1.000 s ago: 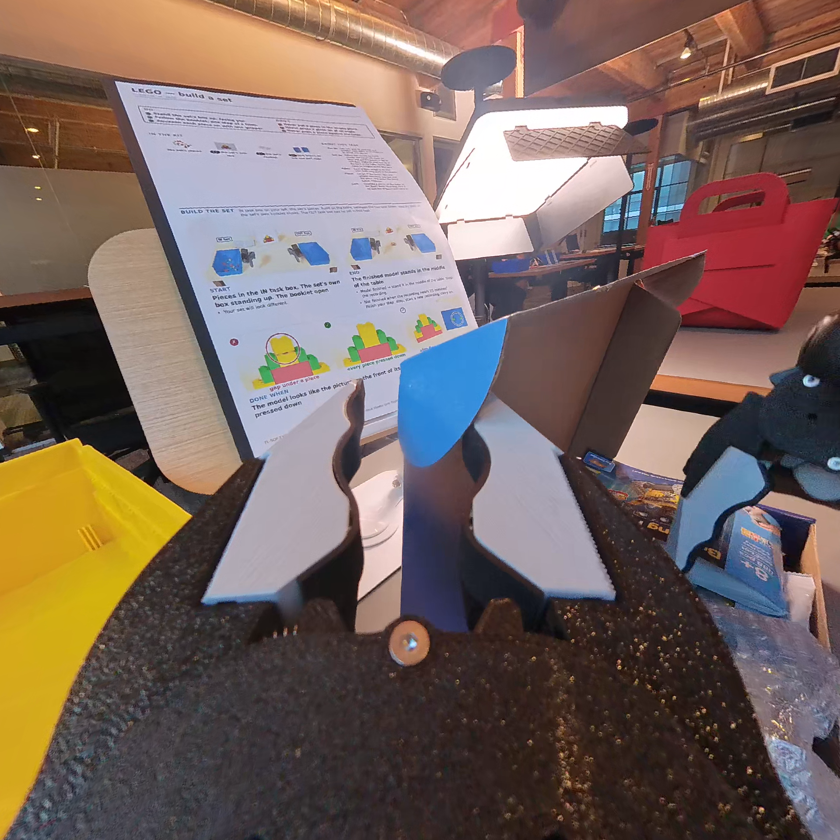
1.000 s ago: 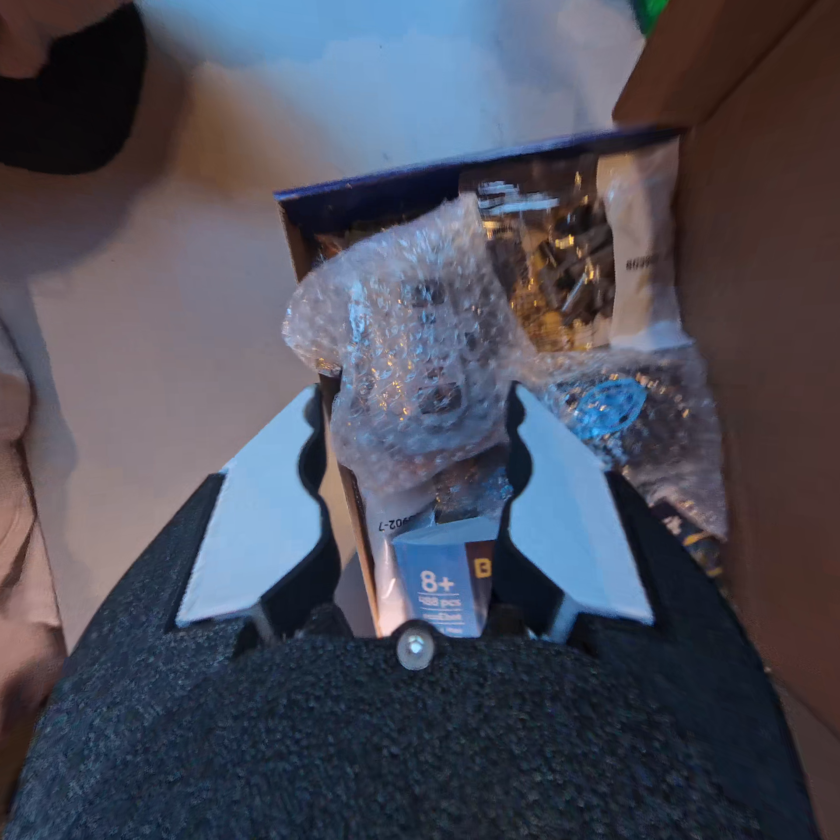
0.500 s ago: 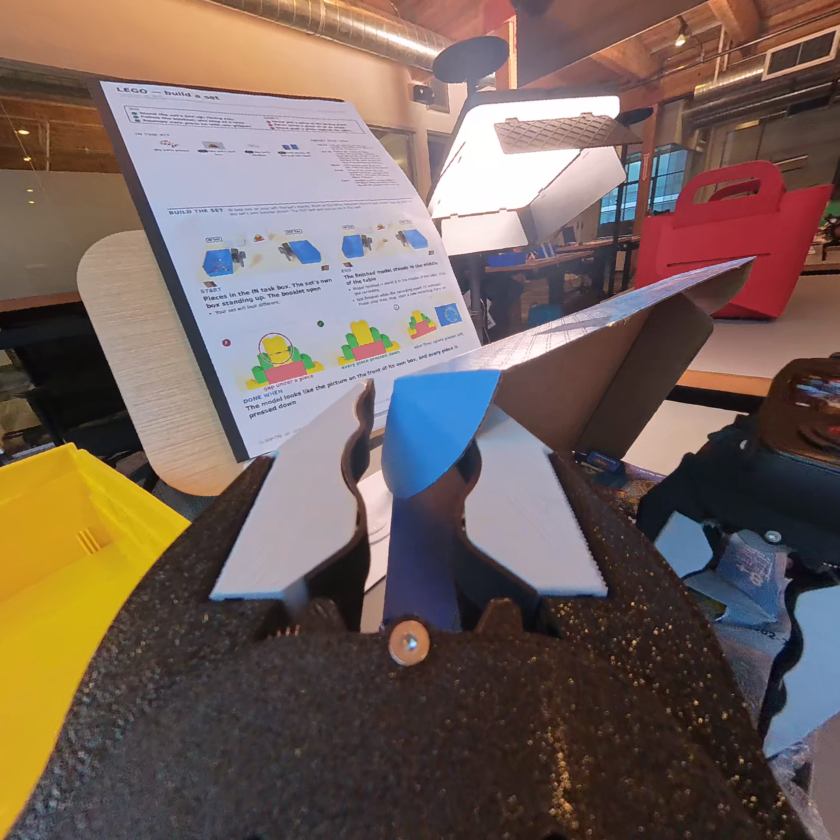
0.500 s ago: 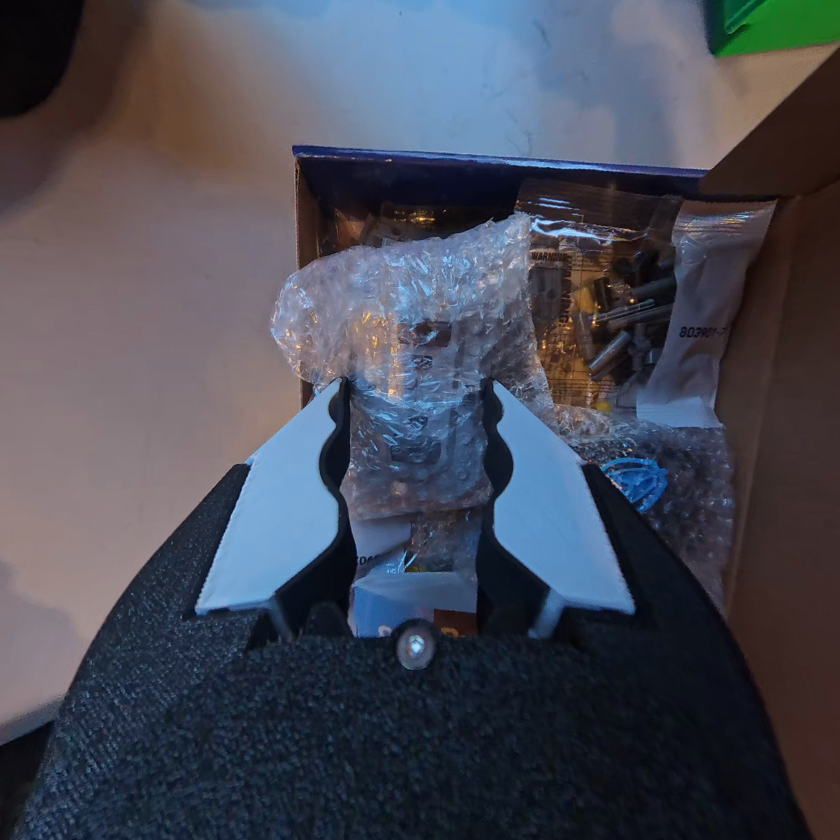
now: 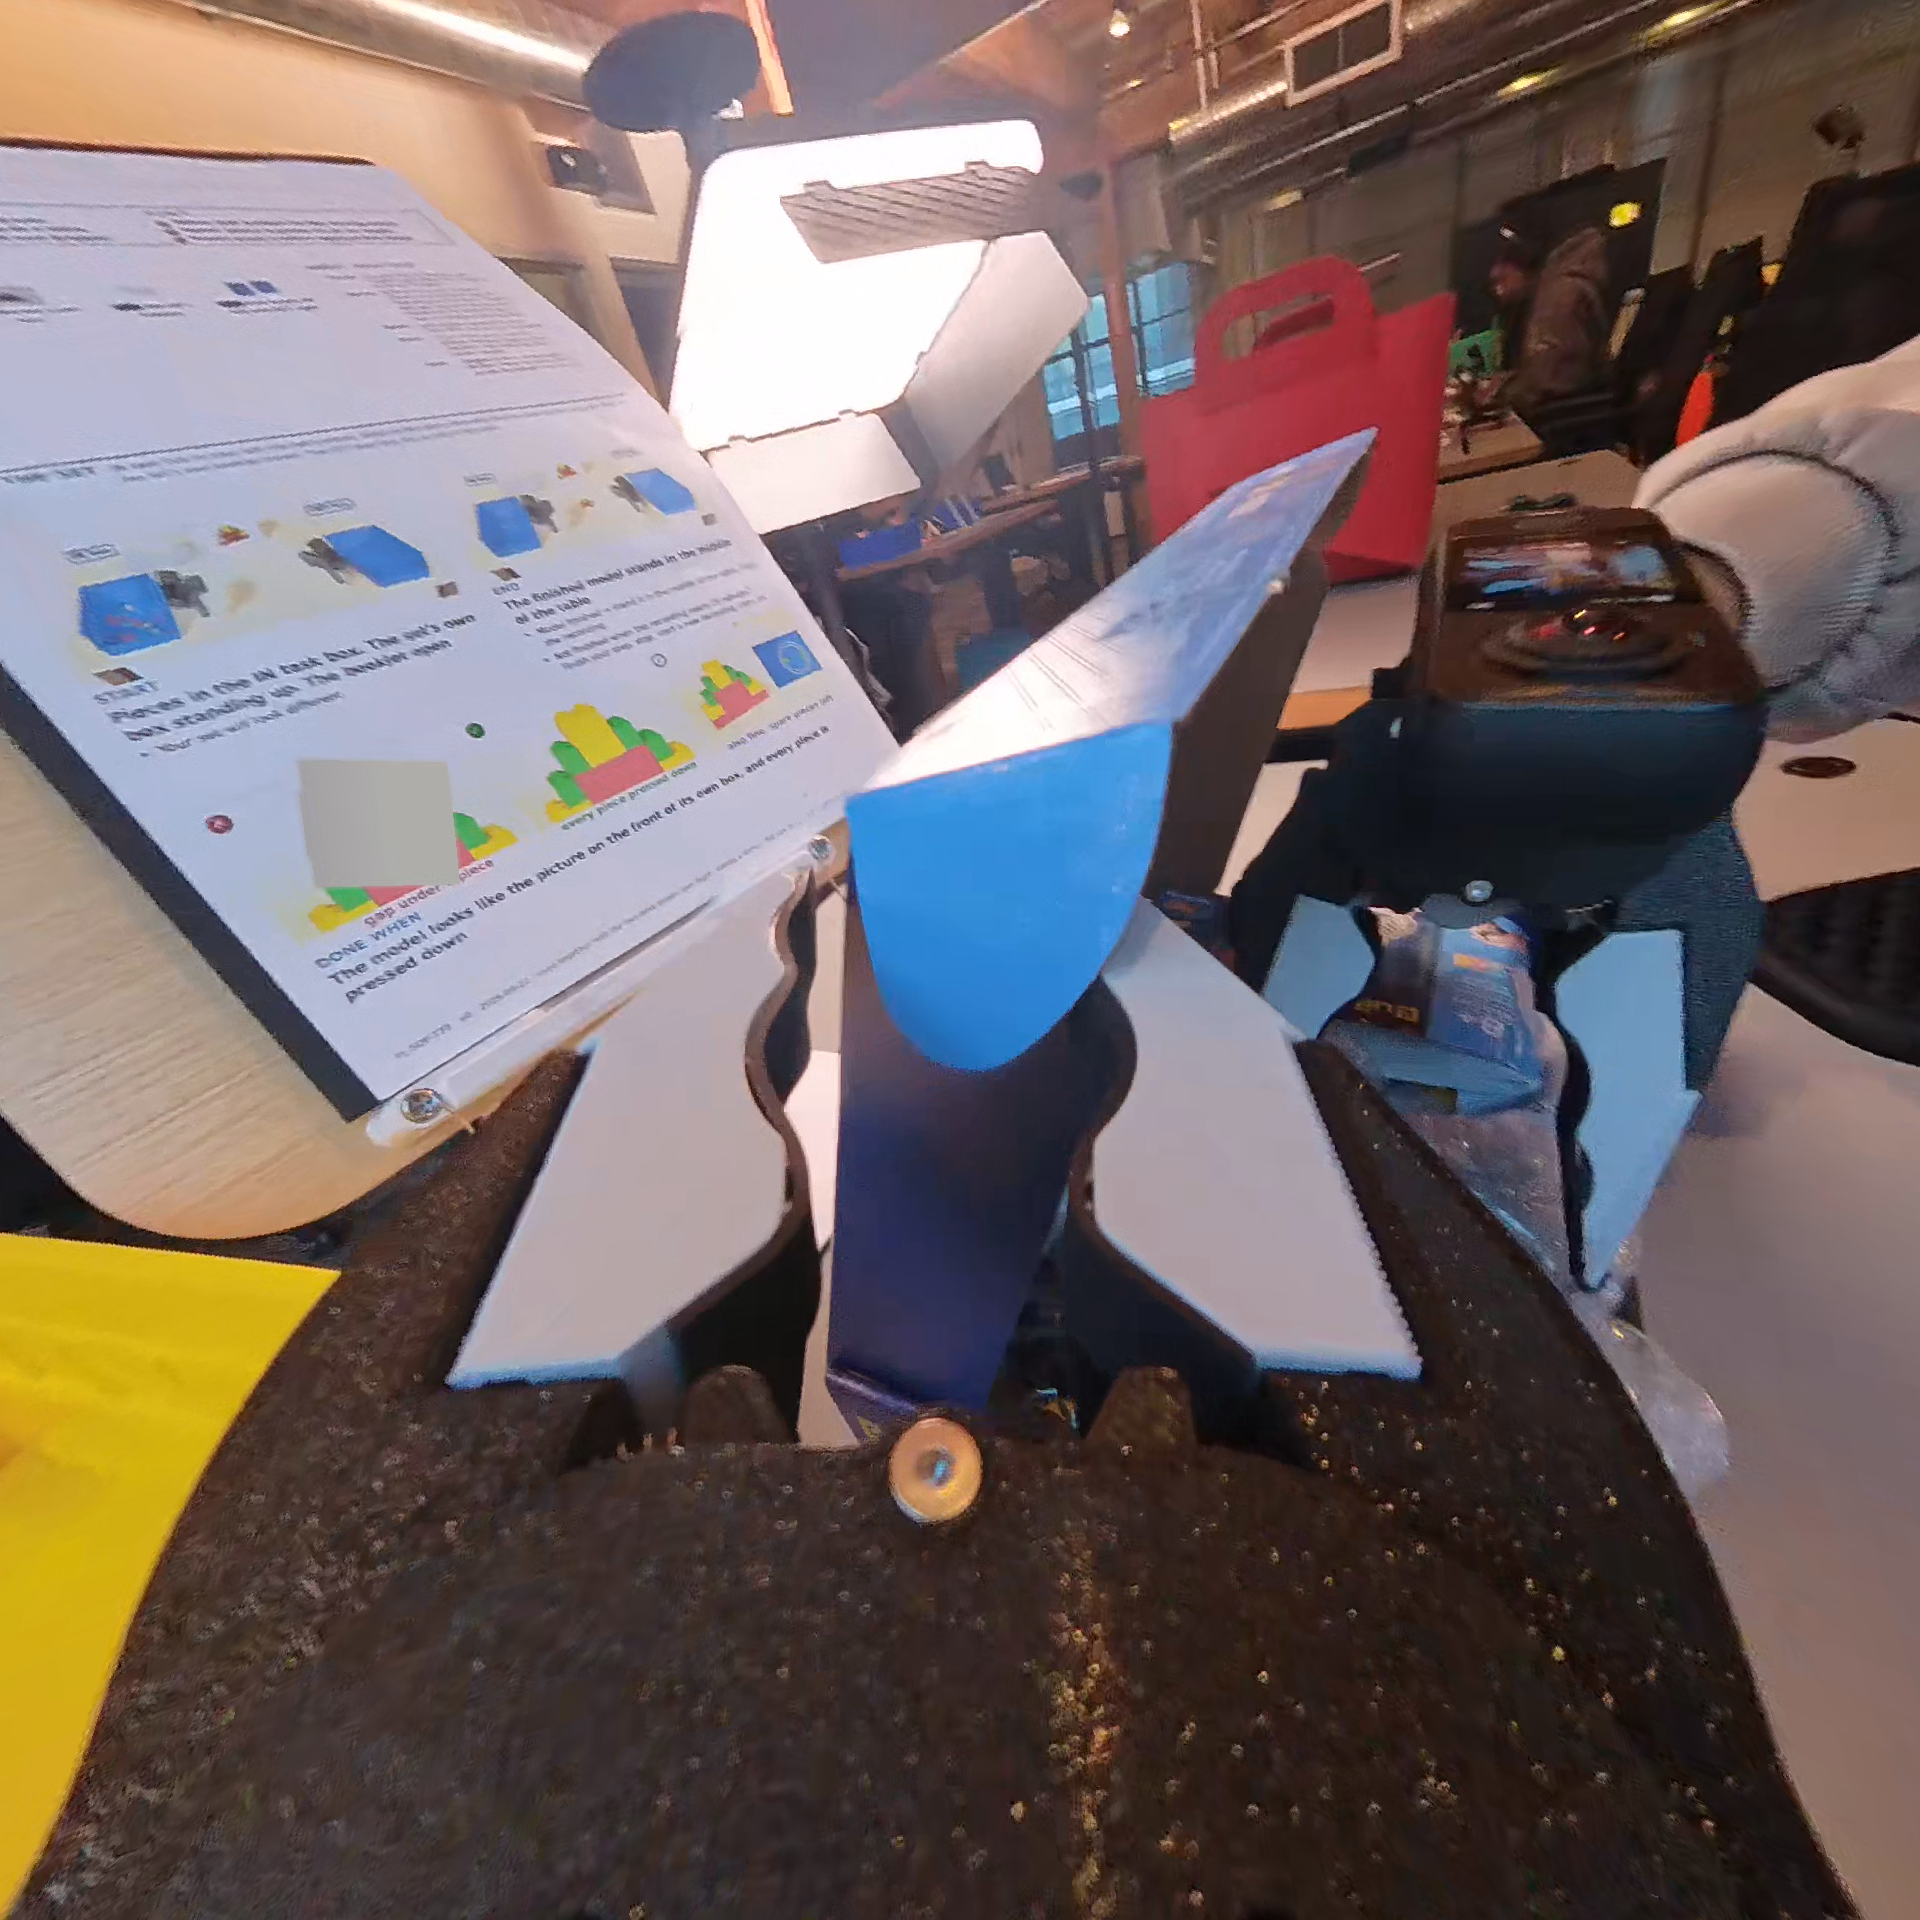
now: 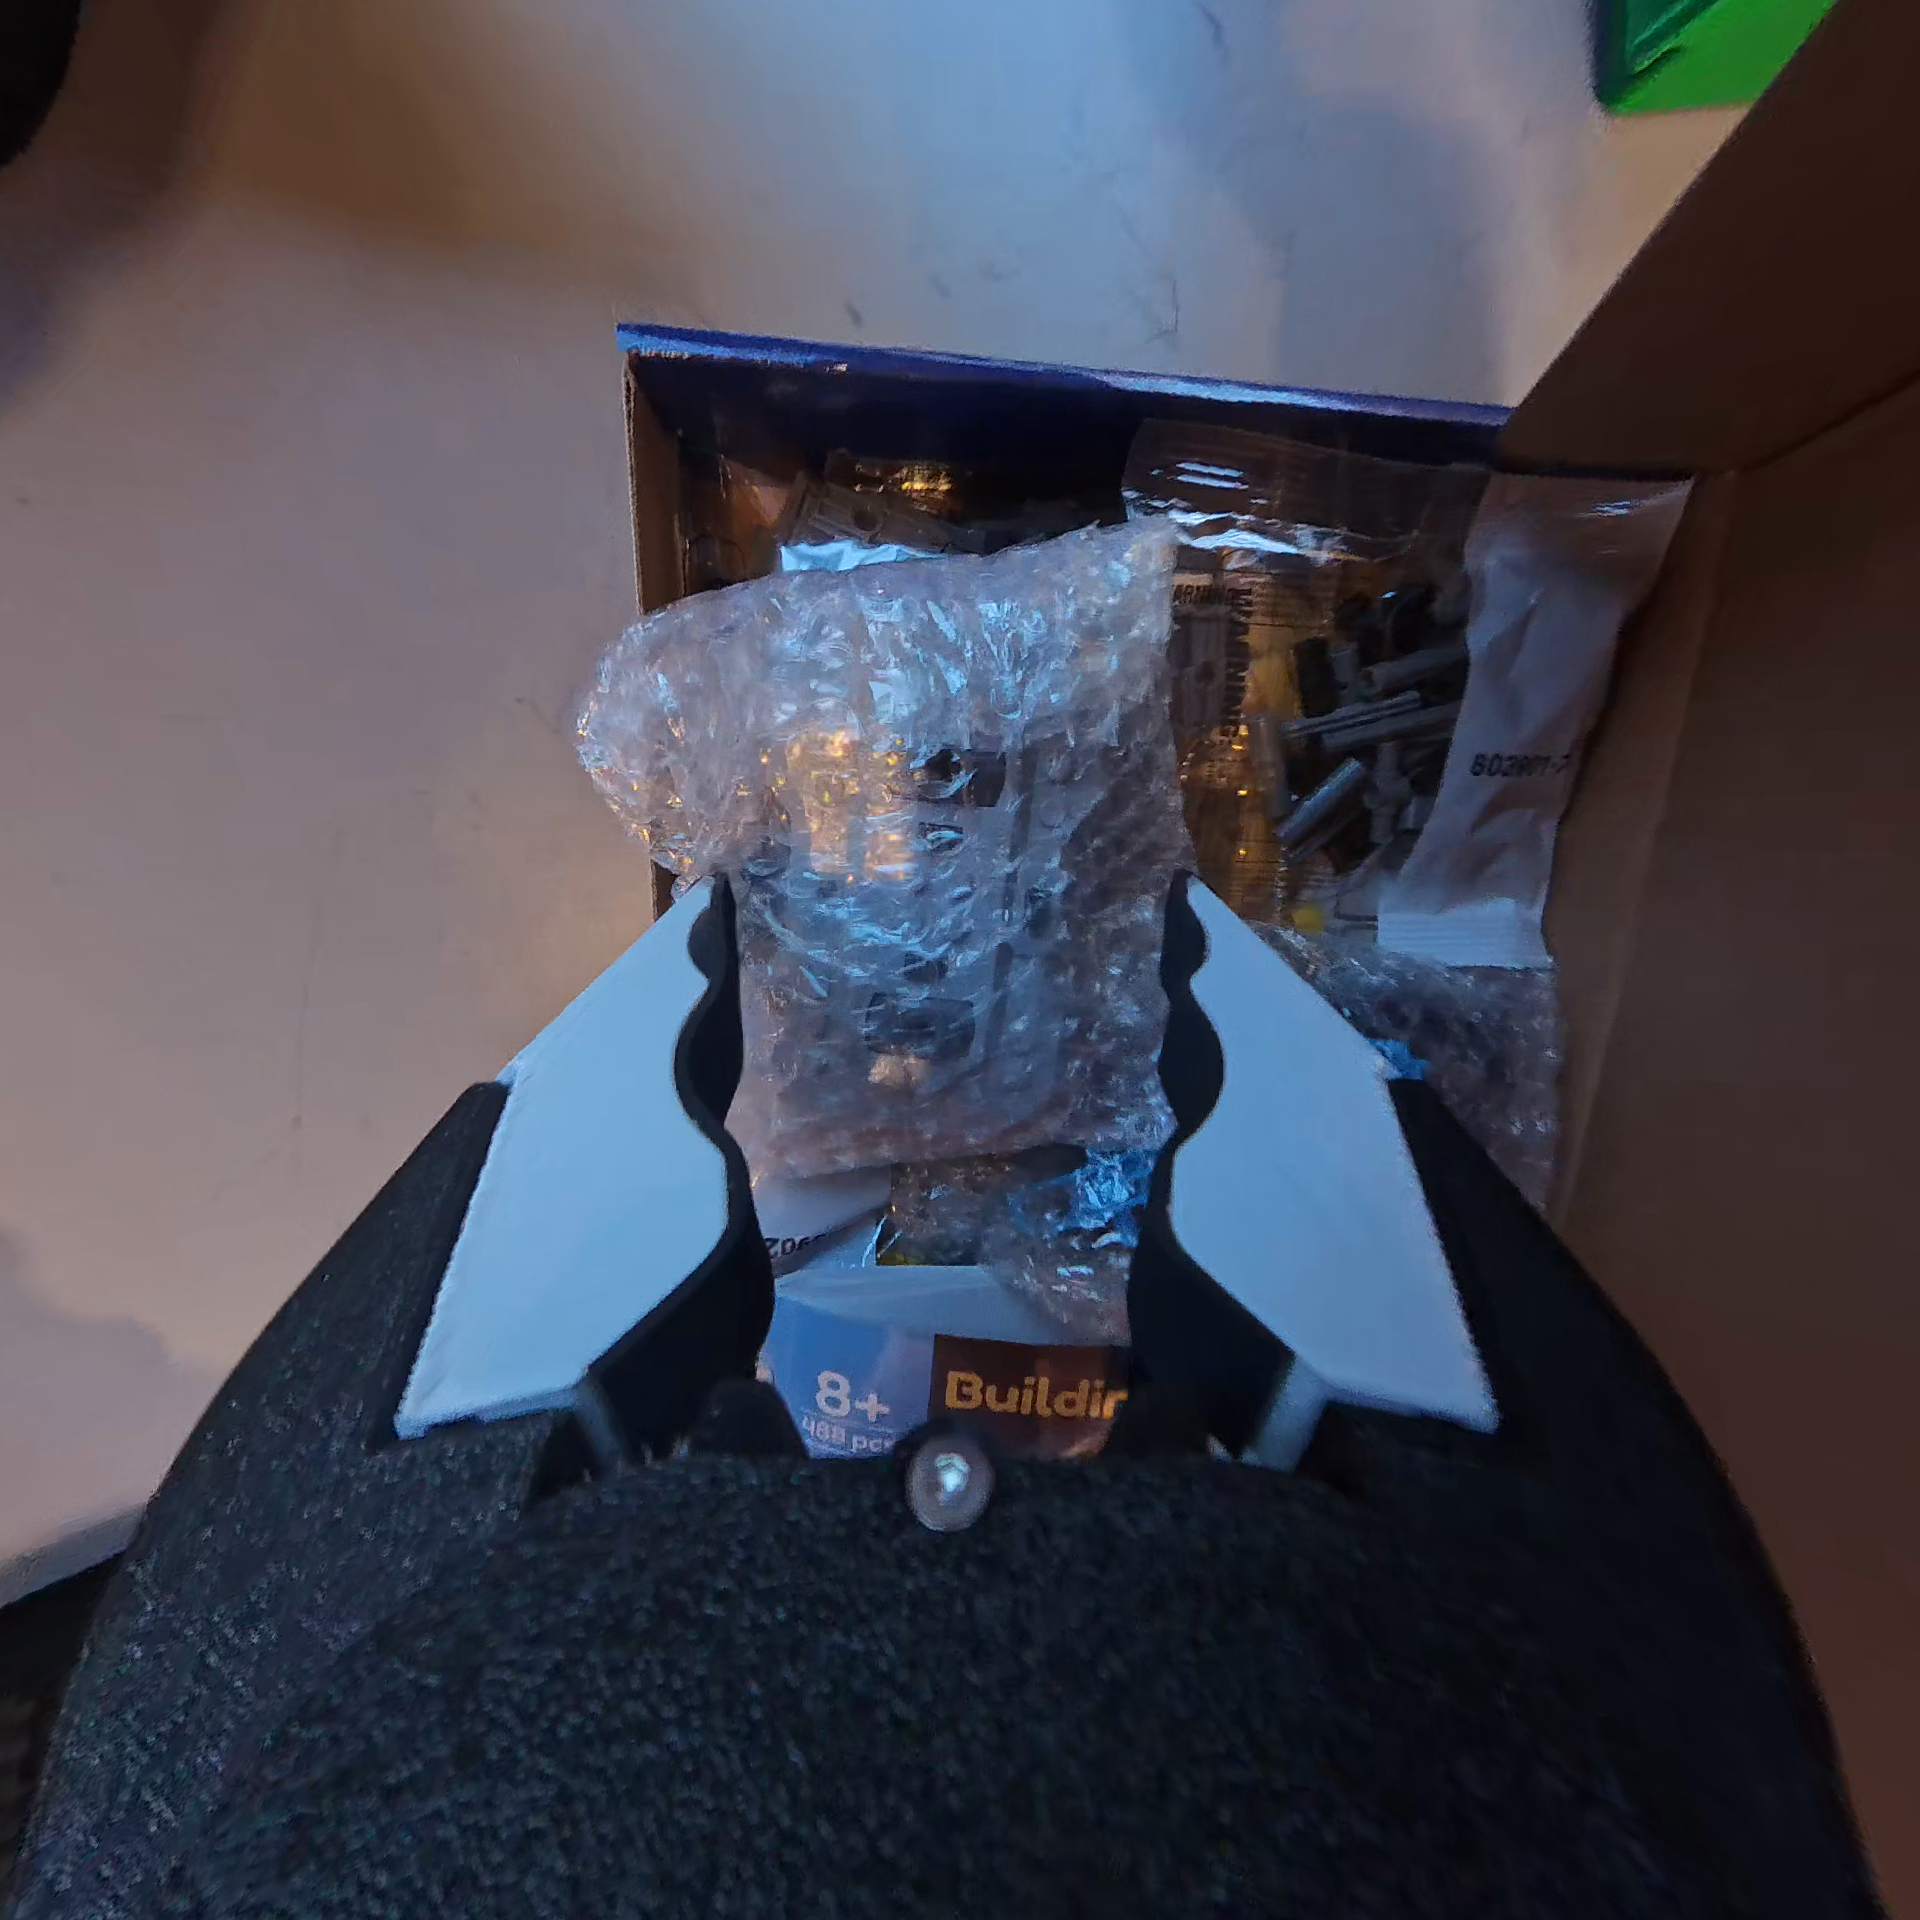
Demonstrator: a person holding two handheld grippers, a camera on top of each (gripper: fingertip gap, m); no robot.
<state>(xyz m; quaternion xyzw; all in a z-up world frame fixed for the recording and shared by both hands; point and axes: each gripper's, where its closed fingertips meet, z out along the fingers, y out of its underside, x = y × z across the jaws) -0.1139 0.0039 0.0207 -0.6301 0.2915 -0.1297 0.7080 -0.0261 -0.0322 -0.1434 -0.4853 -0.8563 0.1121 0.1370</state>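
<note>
- Left gripper (image 5: 961,914) has its fingers parted, with the blue flap (image 5: 997,914) of the cardboard box (image 6: 1714,727) standing in the gap between them; the flap leans against the right-hand finger (image 5: 1205,1132), while bare space shows between it and the left-hand finger, so I cannot tell that it is clamped.
- Right gripper (image 6: 951,894) has its fingers set against both sides of a bubble-wrap packet (image 6: 904,831), which fills the whole gap between them and bulges beyond their tips.
- Below that packet, nearer the gripper body, lies a blue printed booklet or carton face (image 6: 935,1382).
- Beyond the packet, inside the box, lie clear bags of small grey parts (image 6: 1351,717), and a white-labelled bag (image 6: 1507,748) rests by the box's brown right wall.
- To the right of the blue flap, in the left wrist view, the right gripper (image 5: 1455,966) hangs over the box, held by a hand in a white sleeve (image 5: 1808,551).
- To the left of the flap, a yellow bin (image 5: 114,1455) sits close by, and a printed instruction sheet on a tilted board (image 5: 343,582) stands just beyond it.
- Behind the flap stand a white lamp box (image 5: 831,343) and, farther off, a red bag (image 5: 1299,416).
</note>
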